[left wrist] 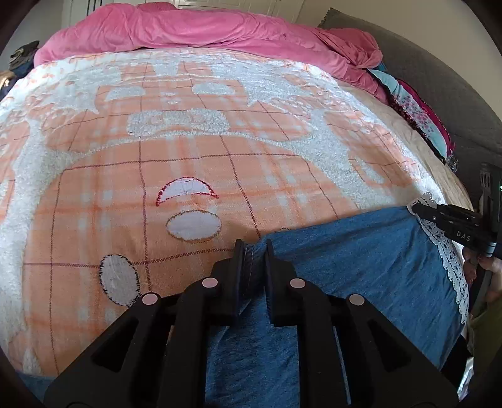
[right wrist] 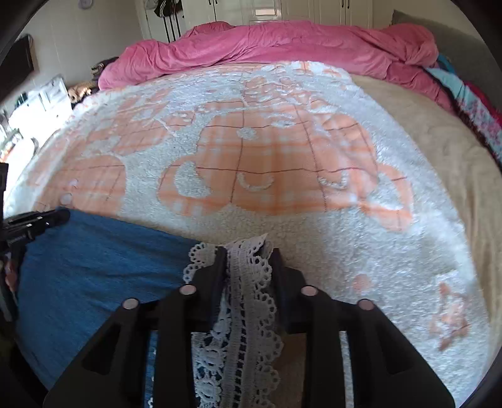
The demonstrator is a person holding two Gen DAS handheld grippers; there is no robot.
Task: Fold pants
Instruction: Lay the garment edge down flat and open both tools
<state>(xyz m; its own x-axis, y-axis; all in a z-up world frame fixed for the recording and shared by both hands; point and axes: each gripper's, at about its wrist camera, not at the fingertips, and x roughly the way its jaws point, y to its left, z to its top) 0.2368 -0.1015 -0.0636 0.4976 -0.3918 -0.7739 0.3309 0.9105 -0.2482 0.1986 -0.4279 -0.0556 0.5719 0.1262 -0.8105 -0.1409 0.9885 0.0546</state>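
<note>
One pair of blue denim pants (left wrist: pixel 360 266) with a white lace hem (right wrist: pixel 248 301) lies flat at the near edge of one fluffy peach-and-white plaid blanket (left wrist: pixel 188 150). The left gripper (left wrist: pixel 254 248) is clamped on a denim edge. The lace hem sits between the right gripper's (right wrist: pixel 249 251) parted jaws; whether they pinch it cannot be told. One rumpled pink duvet (right wrist: pixel 282 47) lies beyond.

One pair denim pants (left wrist: pixel 360 266), one patterned blanket (left wrist: pixel 188 150), one pink duvet (left wrist: pixel 204 28), two grippers: left gripper (left wrist: pixel 254 248), right gripper (right wrist: pixel 249 254).
</note>
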